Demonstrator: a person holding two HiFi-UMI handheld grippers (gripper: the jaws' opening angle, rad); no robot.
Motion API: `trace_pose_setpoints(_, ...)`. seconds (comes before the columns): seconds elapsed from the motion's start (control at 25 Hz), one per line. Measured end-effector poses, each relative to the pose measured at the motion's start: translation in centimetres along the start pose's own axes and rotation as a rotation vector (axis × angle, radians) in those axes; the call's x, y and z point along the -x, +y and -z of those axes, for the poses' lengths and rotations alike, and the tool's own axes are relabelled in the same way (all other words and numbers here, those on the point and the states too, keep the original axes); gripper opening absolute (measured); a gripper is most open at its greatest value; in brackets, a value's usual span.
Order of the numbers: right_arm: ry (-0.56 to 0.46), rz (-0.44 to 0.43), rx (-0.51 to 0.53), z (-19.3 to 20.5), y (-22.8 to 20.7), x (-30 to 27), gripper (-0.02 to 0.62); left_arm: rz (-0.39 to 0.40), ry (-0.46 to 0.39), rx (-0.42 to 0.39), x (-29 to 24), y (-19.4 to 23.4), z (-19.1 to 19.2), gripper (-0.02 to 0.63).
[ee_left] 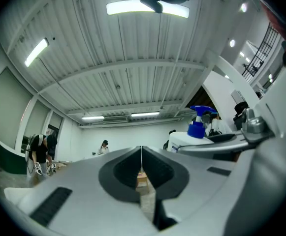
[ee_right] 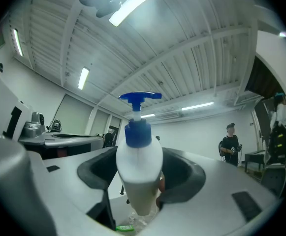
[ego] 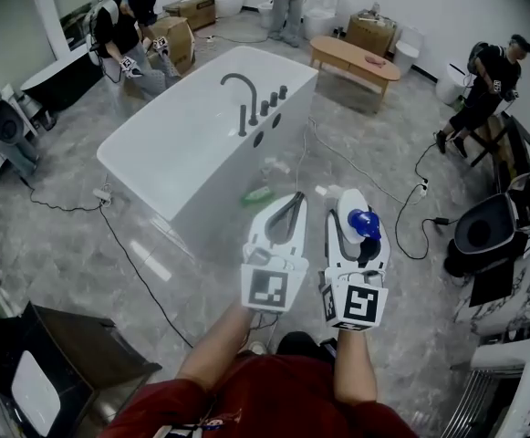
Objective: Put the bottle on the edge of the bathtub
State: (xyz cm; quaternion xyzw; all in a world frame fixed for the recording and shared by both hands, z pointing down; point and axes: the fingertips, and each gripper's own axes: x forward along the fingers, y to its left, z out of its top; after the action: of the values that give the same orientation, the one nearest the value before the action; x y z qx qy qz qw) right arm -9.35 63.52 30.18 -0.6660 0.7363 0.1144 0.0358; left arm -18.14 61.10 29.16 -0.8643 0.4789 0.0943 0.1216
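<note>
Finds the bottle [ee_right: 139, 156] clamped by the right gripper [ee_right: 140, 191] — fingers set fairly wide, pads pressing on both sides of the white body, blue pump head uppermost. Finds the left gripper [ee_left: 142, 167] with fingers brought fully together, holding nothing. Places the bottle in the air over the grey floor [ego: 82, 263], near the bathtub [ego: 128, 158] but apart from it, touching no part of the rim. Judges pickup done and the carry under way. Judges the placing itself not yet done: reaching the rim, setting the base down upright on the flat edge, opening the fingers, pulling clear. Notes a faucet [ego: 240, 99] with handles on the tub's top, the rim to either side of it looking bare. Takes from the head view alone the whole tub, the gap between it and the bottle, and both grippers side by side; sees of the bottle there only the blue top. Takes from the right gripper view alone the pad contact on the bottle body. Takes from the left gripper view alone the closed, empty fingers, plus a side look at the bottle in the neighbouring gripper. Sees mostly ceiling [ee_left: 133, 48] and far walls in both gripper views — no clear sight of the tub rim in either.
</note>
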Motion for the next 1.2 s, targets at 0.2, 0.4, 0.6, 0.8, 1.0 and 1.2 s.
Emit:
trace_pose_setpoints(0.2, 0.014, 0.012, 0.006, 0.8, -0.5, -1.5, 0.273, 0.010, -0.003, 0.034, -1.6, 0.6, 0.7, 0.017)
trace_pose_setpoints(0.4, 0.025, 0.016, -0.005, 2.4, -2.3, -3.8, 0.273, 0.014, -0.002, 0.030, -4.5, 0.8, 2.0, 0.017)
trace_pose_setpoints(0.6, 0.025, 0.005, -0.012, 3.3, -4.5, -7.1, 0.273, 0.012, 0.010, 0.011, -8.2, 0.8, 3.1, 0.017)
trace_pose_setpoints(0.8, 0.027, -0.002, -0.025, 4.3, -7.7, -10.9, 0.273, 0.011, 0.015, 0.011, -13.2, 0.3, 3.9, 0.017)
trace_pose_setpoints(1.0, 0.032, -0.003, -0.032, 5.4, -11.8, -14.6, 0.273, 0.007, 0.015, 0.016, -18.8, -0.7, 4.9, 0.017)
trace_pose_setpoints(1.2, 0.035, 0.002, -0.052, 6.8, -16.3, -18.1, 0.273, 0.010, 0.021, 0.019, -24.0, -2.0, 6.3, 0.017)
